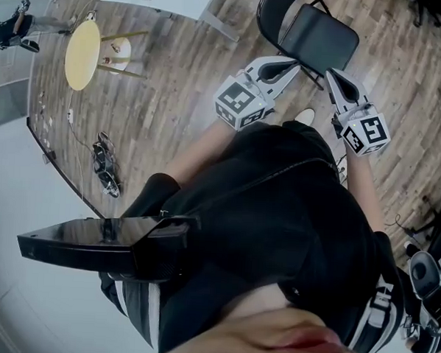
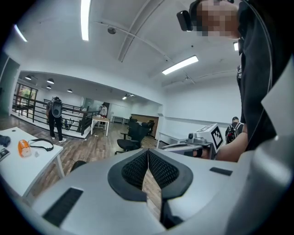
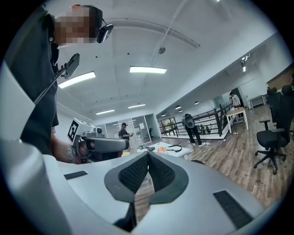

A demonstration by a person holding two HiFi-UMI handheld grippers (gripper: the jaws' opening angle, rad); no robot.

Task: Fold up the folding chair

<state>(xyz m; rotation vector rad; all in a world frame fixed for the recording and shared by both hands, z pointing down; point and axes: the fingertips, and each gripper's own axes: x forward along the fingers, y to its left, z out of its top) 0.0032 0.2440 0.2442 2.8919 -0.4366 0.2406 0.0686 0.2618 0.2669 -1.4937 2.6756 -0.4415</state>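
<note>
Facing the unfolded folding chair (image 1: 316,37) with both tools closed on nothing

We hold the left gripper (image 1: 291,64) and the right gripper (image 1: 332,74) side by side, each with its jaws pressed together and nothing between the pads. The chair stands on the wood floor (image 1: 173,96) just ahead of their tips, its seat towards us; we cannot tell whether either tip touches it. We judge the chair to be stiff and fairly weighty, a thin dark frame under a smooth black seat that could slip from the pads. The seat's front edge looks like the best place to lift, with the other gripper steadying the backrest rail, and we would keep the pads away from the hinges. We see no bin or box here. The round yellow table (image 1: 82,54) is well apart at the left.
</note>
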